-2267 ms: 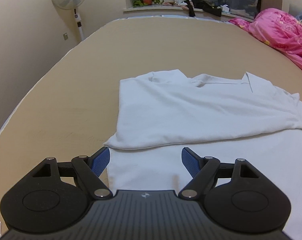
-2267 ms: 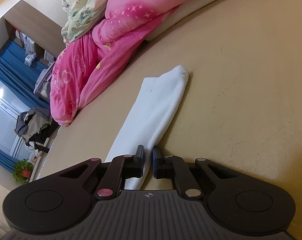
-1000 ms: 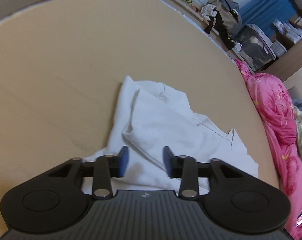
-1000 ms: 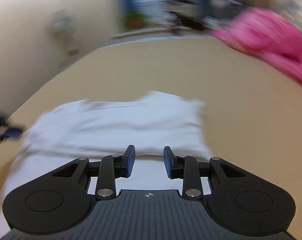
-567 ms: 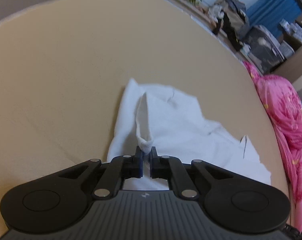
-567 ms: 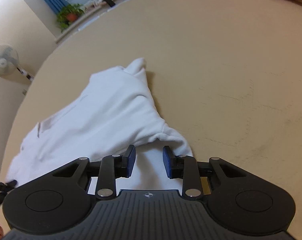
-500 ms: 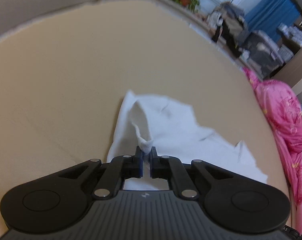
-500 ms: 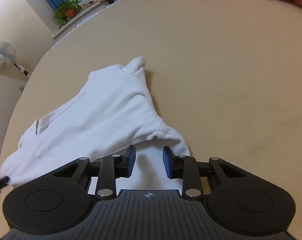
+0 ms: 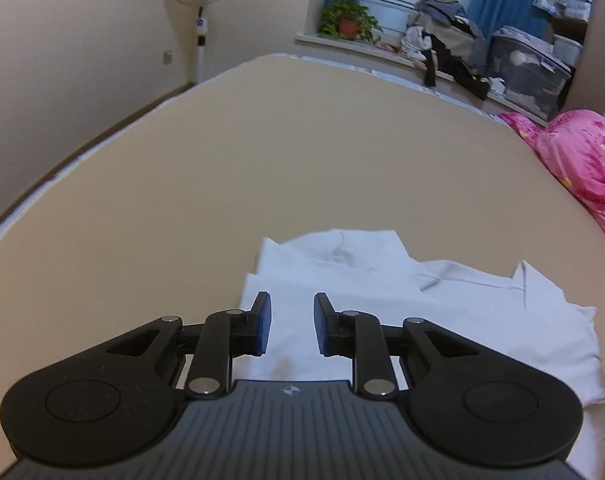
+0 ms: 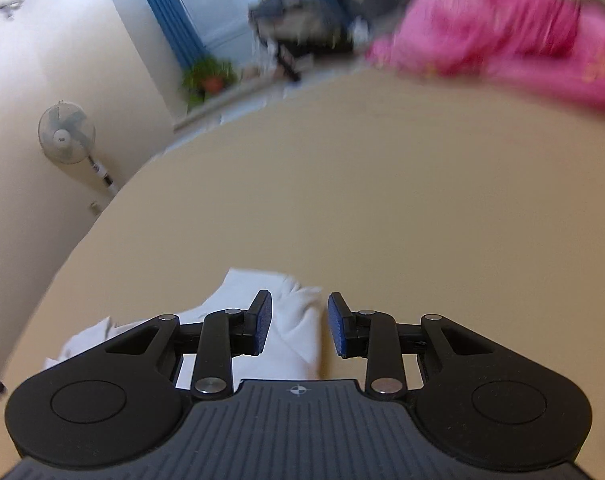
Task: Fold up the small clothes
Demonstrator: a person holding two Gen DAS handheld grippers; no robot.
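Lying just below the opening left tool (image 9: 288, 324), white shirt (image 9: 402, 304), unheld

Your tan bed (image 9: 302, 152) carries the white garment (image 9: 382, 304) at lower centre and pink bedding (image 9: 582, 160) at right.

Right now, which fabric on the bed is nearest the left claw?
The white shirt, just below the left claw, its empty jaws opening; the pink quilt lies far right.

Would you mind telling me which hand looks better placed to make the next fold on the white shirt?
Probably the left: its tongs, opening and empty, hang over the white shirt; the right tongs see only its edge.
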